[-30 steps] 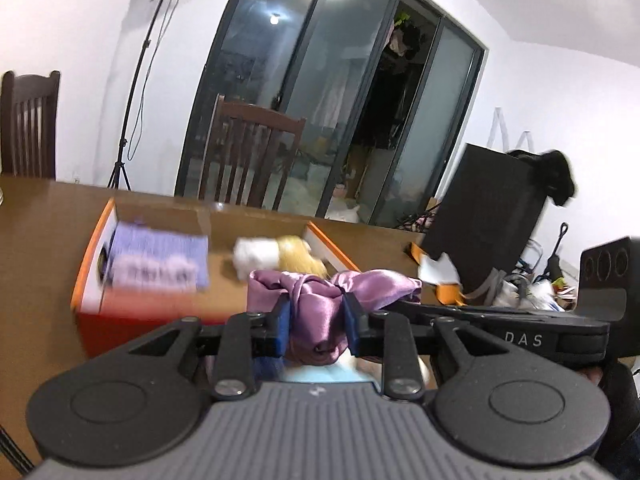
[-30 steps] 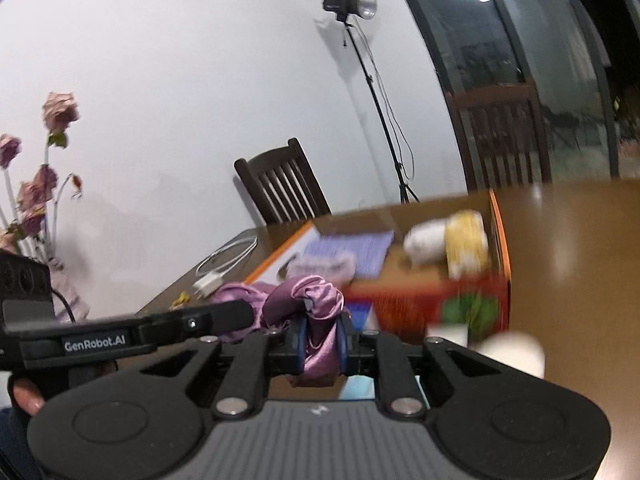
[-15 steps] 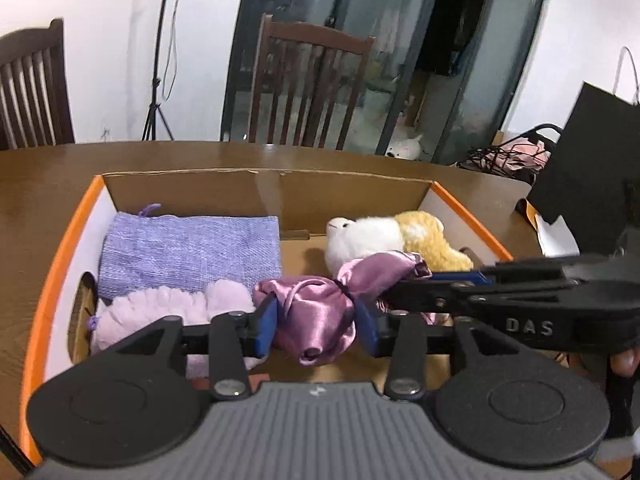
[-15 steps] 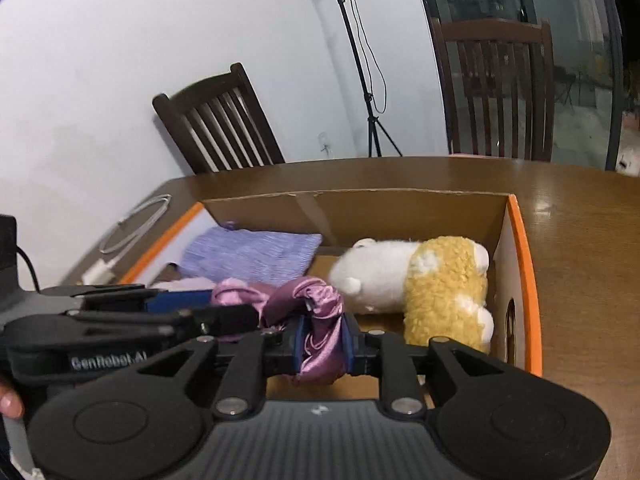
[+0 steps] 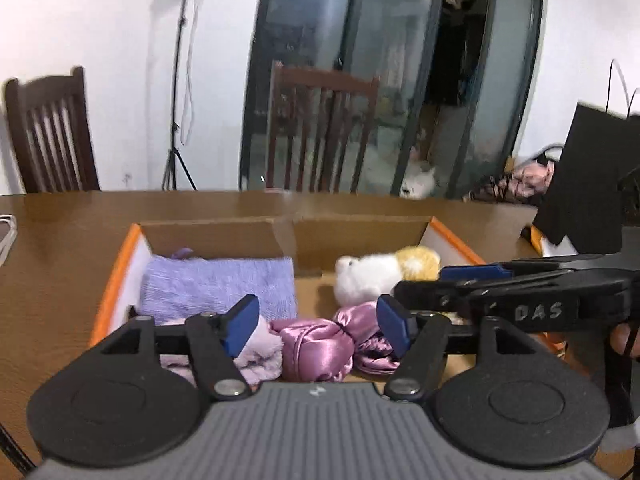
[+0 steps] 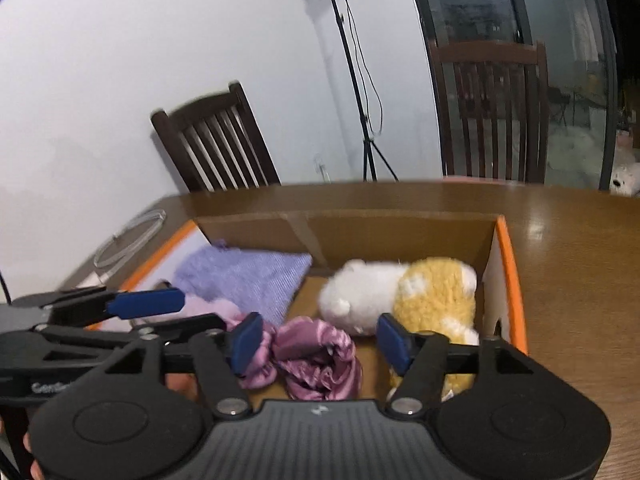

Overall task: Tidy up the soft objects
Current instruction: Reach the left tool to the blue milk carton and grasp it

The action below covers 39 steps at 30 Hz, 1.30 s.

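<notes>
A purple satin cloth (image 5: pixel 320 346) lies in the front of an orange-edged cardboard box (image 5: pixel 120 264), free of both grippers; it also shows in the right wrist view (image 6: pixel 320 356). My left gripper (image 5: pixel 318 326) is open just above it. My right gripper (image 6: pixel 320 340) is open above it too. In the box also lie a lavender knitted pouch (image 5: pixel 220 286), a pink fluffy item (image 5: pixel 258 354) and a white and yellow plush toy (image 6: pixel 404 292). The right gripper's fingers (image 5: pixel 472 274) show at the right of the left wrist view.
The box (image 6: pixel 508 280) stands on a brown wooden table (image 6: pixel 580 264). Two dark wooden chairs (image 5: pixel 320 128) stand behind the table. A light stand (image 6: pixel 360 80) is by the wall. A white cable (image 6: pixel 128 236) lies left of the box. A black bag (image 5: pixel 592 184) is at right.
Both grippers opened and let go of the satin cloth, which now lies in the box. Both grippers have drawn back slightly above it.
</notes>
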{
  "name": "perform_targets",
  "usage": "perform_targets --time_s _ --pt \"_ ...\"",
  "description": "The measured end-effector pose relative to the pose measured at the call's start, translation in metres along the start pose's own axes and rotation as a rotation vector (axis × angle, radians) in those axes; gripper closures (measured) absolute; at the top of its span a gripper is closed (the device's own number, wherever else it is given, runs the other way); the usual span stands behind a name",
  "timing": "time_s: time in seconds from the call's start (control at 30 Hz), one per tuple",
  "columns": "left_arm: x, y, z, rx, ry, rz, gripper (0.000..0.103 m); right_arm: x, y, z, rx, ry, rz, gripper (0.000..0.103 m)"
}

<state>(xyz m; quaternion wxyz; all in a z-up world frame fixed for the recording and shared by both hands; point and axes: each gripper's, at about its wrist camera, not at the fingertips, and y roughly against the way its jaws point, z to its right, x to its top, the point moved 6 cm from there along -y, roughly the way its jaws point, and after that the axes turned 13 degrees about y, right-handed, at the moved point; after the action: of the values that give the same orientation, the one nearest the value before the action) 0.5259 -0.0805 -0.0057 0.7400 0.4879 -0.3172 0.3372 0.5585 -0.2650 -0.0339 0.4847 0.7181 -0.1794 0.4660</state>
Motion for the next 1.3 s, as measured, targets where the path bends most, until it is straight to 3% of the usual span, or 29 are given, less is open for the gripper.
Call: perform_targets --time_s 0.07,0.17,0.23,0.3,0.43,0.67,0.87,1.07,1.3 --pt "-0.001 0.033 -0.002 -0.004 0.025 0.04 0.032 0.007 0.026 -0.006 -0.008 0.003 0.053 0.032" --pt "-0.012 0.084 -0.008 -0.013 0.043 0.104 0.024 0.009 0.08 -0.019 -0.003 -0.012 0.154 0.019" --pt "-0.028 0.114 -0.012 -0.003 0.041 0.128 0.021 0.003 0.111 -0.032 -0.003 0.004 0.191 0.019" --pt "-0.047 0.138 -0.018 0.018 0.042 0.133 0.016 -0.008 0.142 -0.047 -0.022 0.03 0.232 0.018" --pt "-0.083 0.166 -0.028 0.058 0.05 0.096 0.016 -0.045 0.184 -0.077 -0.013 0.029 0.297 0.008" --pt "-0.122 0.202 -0.034 0.067 0.075 0.06 0.015 -0.109 0.208 -0.111 -0.079 0.008 0.245 0.008" --pt "-0.143 0.213 -0.026 0.068 0.033 0.031 0.015 -0.141 0.223 -0.116 -0.15 0.002 0.219 0.008" --pt "-0.145 0.207 -0.018 0.049 0.044 0.033 0.015 -0.151 0.217 -0.12 -0.14 0.004 0.195 0.007" --pt "-0.126 0.175 -0.018 0.008 0.079 0.013 0.015 -0.131 0.186 -0.113 -0.096 -0.015 0.192 0.012"
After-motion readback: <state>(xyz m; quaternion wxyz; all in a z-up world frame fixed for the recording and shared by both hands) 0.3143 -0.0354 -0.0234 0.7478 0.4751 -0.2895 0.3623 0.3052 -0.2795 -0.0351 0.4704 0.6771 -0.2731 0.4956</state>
